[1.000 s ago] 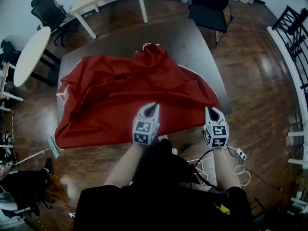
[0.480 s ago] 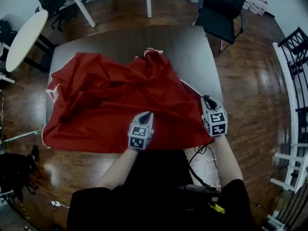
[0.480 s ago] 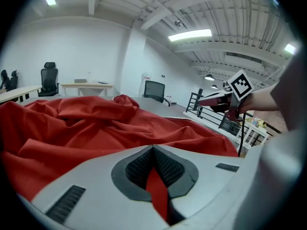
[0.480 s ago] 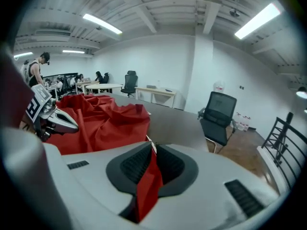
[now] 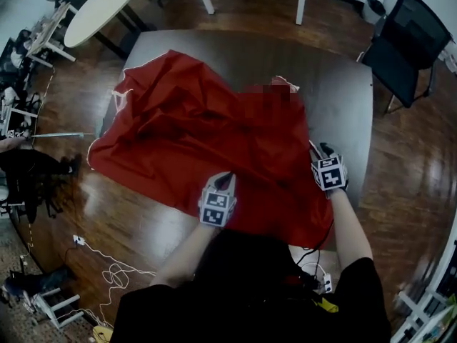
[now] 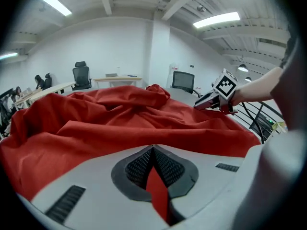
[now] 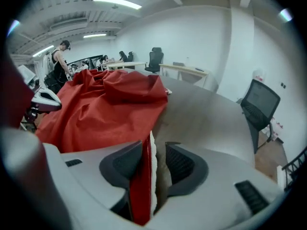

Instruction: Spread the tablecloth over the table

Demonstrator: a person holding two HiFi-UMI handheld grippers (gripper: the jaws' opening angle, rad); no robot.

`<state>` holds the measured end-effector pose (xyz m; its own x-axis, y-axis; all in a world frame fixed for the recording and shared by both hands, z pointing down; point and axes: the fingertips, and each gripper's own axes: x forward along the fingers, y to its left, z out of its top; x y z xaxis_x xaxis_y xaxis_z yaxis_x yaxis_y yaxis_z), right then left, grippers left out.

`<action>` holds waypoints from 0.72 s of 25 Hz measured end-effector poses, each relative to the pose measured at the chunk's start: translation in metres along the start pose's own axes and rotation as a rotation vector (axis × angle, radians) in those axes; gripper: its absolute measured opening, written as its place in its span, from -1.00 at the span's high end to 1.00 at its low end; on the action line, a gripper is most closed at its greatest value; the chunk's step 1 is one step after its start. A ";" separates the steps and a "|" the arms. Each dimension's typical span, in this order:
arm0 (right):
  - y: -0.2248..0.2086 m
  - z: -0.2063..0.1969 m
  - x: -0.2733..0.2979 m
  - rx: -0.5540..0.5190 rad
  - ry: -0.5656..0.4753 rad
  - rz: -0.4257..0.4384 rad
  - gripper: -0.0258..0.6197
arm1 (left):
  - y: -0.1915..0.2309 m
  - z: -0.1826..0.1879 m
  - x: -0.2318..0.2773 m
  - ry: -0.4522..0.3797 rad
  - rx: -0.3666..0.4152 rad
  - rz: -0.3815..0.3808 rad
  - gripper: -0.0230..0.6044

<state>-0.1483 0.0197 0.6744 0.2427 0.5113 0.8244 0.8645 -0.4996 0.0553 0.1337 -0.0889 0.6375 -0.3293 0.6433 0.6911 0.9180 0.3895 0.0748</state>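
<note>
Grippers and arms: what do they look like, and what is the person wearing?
Both the left gripper and right gripper are pale grey pointed shells with dark textured pads, each carrying a cube of black-and-white square markers. The person wears a black short-sleeved top; forearms are bare. The right gripper's jaws have just been opening, the hem of the red tablecloth between them.

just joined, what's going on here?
A person is spreading a crumpled red fabric tablecloth over a dark grey rectangular table, tongs in each hand. The left tongs are shut on its near edge. The right tongs have just been opening, the white-hemmed edge loose between them. The cloth is bunched; part of the table shows bare.
</note>
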 end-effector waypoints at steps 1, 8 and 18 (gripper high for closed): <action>0.003 0.001 0.006 -0.010 0.027 0.031 0.43 | 0.000 -0.003 0.002 0.010 -0.004 0.018 0.92; 0.025 0.006 0.020 -0.129 0.031 0.082 0.86 | -0.001 -0.024 0.021 0.093 -0.026 0.080 0.92; -0.069 -0.012 -0.007 -0.386 0.105 -0.240 0.87 | -0.002 -0.027 0.031 0.202 0.091 0.165 0.92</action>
<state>-0.2152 0.0424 0.6713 -0.0075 0.5807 0.8141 0.6589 -0.6095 0.4409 0.1273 -0.0876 0.6782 -0.1179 0.5620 0.8187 0.9287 0.3543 -0.1094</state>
